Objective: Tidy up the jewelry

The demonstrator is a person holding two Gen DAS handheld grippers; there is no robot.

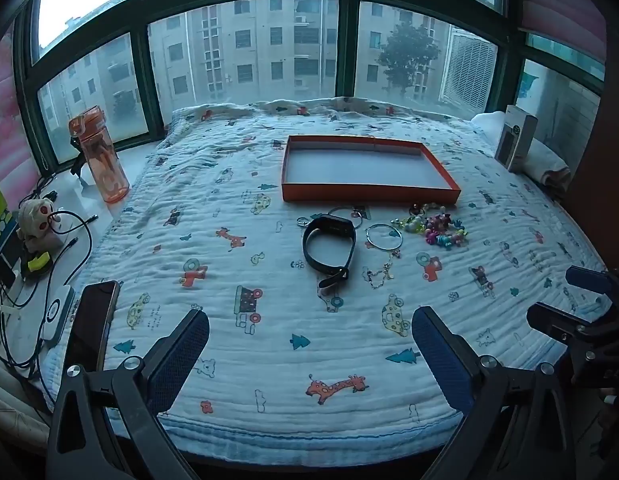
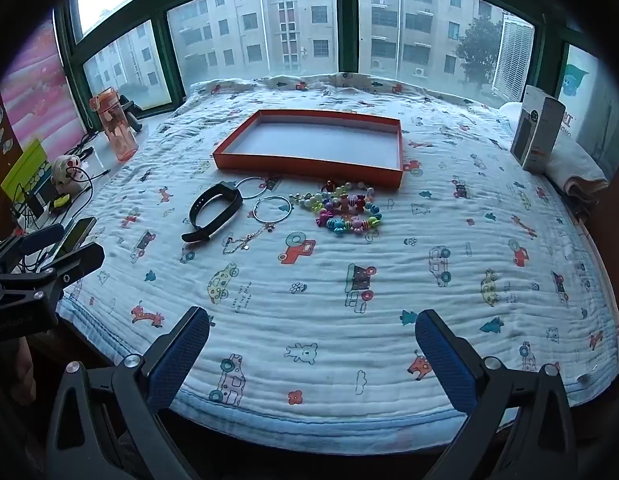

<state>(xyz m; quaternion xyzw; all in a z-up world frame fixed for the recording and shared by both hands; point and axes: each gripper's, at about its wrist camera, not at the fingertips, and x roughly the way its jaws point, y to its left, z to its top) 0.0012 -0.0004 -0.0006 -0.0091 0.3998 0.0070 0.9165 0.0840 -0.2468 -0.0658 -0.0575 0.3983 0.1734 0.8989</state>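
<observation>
I see the left gripper (image 1: 309,332) and right gripper (image 2: 311,334) both spread wide, nothing between the jaws, above the near edge of the printed quilt (image 2: 389,300). The orange tray (image 2: 309,142) sits mid-quilt. Just in front lie the black wristband (image 2: 213,210), two silver bangles (image 2: 272,209), a thin chain (image 2: 245,242) and beaded bracelets (image 2: 345,210).
</observation>
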